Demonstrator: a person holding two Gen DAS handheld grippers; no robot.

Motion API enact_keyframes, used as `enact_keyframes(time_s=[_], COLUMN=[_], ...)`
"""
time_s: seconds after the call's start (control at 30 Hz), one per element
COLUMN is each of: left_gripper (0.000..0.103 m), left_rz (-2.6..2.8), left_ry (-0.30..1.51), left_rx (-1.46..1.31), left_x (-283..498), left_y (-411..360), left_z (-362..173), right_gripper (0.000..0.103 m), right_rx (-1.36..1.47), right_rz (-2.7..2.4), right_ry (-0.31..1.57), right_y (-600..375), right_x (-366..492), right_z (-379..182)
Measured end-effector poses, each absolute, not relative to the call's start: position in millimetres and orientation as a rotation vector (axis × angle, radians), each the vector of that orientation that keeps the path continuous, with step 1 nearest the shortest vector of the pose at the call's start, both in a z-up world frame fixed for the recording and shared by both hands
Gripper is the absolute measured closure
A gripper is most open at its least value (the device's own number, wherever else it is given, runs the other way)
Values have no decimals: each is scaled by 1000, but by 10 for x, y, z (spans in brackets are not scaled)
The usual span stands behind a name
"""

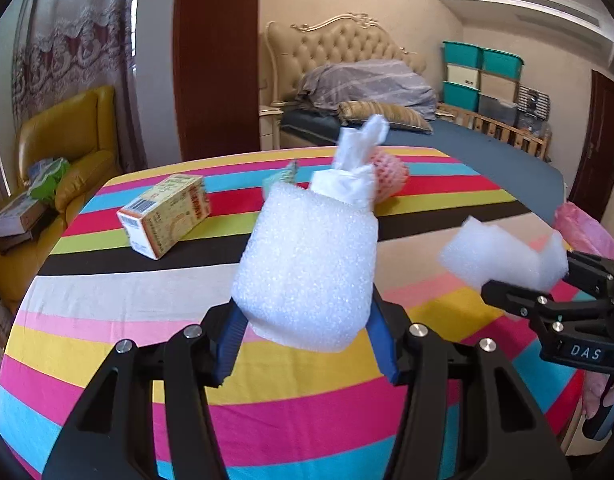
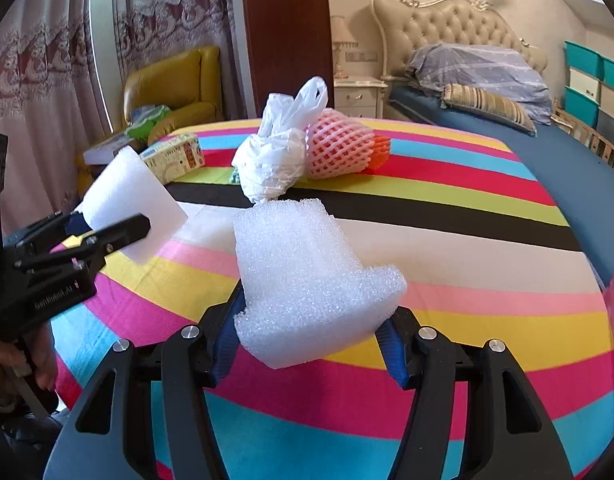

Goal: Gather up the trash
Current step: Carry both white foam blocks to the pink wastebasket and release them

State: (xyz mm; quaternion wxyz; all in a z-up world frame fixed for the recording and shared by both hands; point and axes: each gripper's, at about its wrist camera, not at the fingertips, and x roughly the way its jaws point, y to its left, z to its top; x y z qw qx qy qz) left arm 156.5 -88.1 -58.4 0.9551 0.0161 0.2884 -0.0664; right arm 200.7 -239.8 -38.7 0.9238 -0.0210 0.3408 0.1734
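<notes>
Foam fills both of my tongs. My left gripper (image 1: 307, 344) pinches a rounded white foam block (image 1: 307, 264) between its blue pads, lifted above the striped tablecloth (image 1: 107, 340). My right gripper (image 2: 307, 352) clamps a stepped foam piece (image 2: 311, 280) the same way, also held off the cloth. Each tool shows in the other's view, foam sticking out past its black fingers. Farther back on the table lie a knotted white plastic bag (image 2: 271, 160), a pink fruit net (image 2: 339, 148) just beside and touching it, and a yellow carton (image 1: 167, 216) lying on its side to the left, apart from both. Something pink (image 1: 587, 228) shows at the table's right edge; what it is I cannot tell.
</notes>
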Motion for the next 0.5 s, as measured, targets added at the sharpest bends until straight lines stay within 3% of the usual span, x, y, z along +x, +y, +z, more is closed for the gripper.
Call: enact_keyframes(time_s=[0.5], left_gripper=[50], left_rz=[-186], left_ry=[453], left_rx=[65], left_x=[1230], left_y=[-1195], left_z=[-381], right_gripper=[46], right_rx=[37], right_rz=[311], right_ry=[586], right_y=[-2637], right_x=[1685], right_z=[-264])
